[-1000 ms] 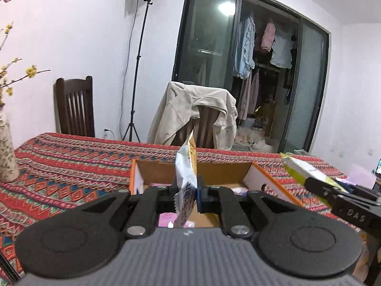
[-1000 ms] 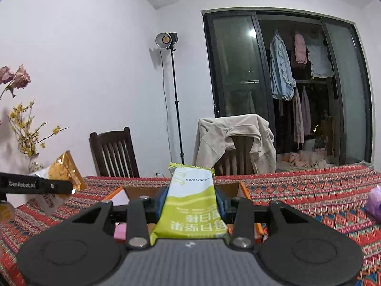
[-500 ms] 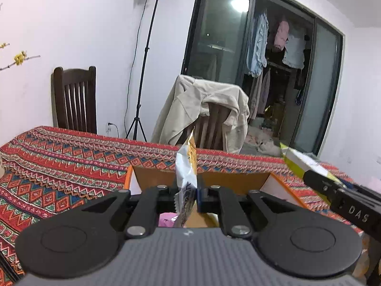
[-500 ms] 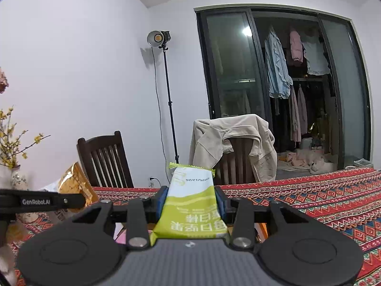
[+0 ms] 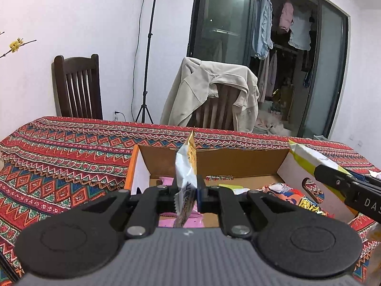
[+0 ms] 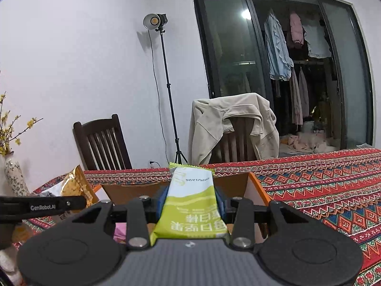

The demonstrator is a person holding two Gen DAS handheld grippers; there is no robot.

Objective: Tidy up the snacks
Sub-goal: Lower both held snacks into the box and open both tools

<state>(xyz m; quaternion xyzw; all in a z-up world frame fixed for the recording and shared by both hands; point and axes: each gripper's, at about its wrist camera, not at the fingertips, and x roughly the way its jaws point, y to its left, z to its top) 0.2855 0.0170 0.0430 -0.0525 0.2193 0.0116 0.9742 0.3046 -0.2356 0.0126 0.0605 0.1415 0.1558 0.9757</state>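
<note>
While my left gripper (image 5: 187, 191) pinches a white-orange packet (image 5: 186, 166) and my right gripper (image 6: 191, 201) clamps a green bar (image 6: 191, 205), both hide most of the box (image 5: 238, 160).

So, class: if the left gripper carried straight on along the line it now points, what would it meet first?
Probably the cardboard box: the left gripper, shut on a white and orange snack packet, points slightly downward at its open inside, so likely the packets on its floor or the far wall. Depth is unclear.
</note>
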